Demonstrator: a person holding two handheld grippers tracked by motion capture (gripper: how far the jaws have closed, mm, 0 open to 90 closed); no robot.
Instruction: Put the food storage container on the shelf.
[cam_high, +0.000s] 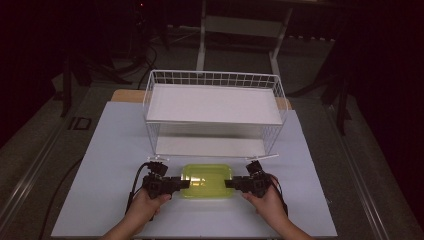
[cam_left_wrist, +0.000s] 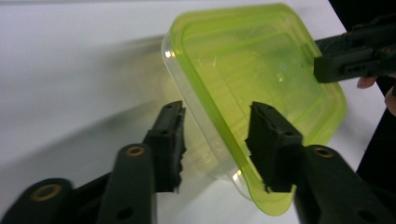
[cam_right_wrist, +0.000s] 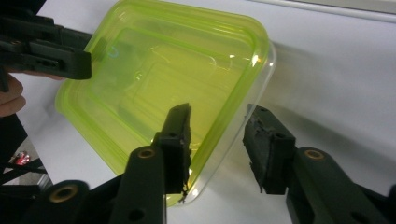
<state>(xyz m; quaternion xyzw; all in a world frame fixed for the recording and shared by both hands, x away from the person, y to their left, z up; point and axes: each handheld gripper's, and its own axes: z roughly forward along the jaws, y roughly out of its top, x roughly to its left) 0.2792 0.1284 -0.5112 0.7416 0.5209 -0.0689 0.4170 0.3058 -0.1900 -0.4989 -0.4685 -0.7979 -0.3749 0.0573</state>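
Two claws flank a lime-green box (cam_high: 206, 181) lying flat on the white worktop (cam_high: 110, 150), just in front of a white wire rack (cam_high: 214, 112) that stands at 12 o'clock from it. The left claw (cam_high: 183, 184) meets the box's short edge at 9 o'clock, the right claw (cam_high: 230, 183) the opposite edge at 3 o'clock, each carried by a hand (cam_high: 148, 202) coming up from 6 o'clock.

In the left gripper view, the left claw (cam_left_wrist: 215, 140) straddles the box's (cam_left_wrist: 247, 70) rim and wall: one jaw stands outside the clear wall, the other over the green lid. A gap shows between the outer jaw and the wall, so the claw is not yet clenched on the box.

In the right gripper view, the right claw (cam_right_wrist: 217, 144) straddles the near rim of the box (cam_right_wrist: 154, 79) the same way, one jaw over the lid, the other outside and apart from the wall. It, too, is released, with the rim between its jaws. The far claw shows at 10 o'clock in that view, at the box's other edge.
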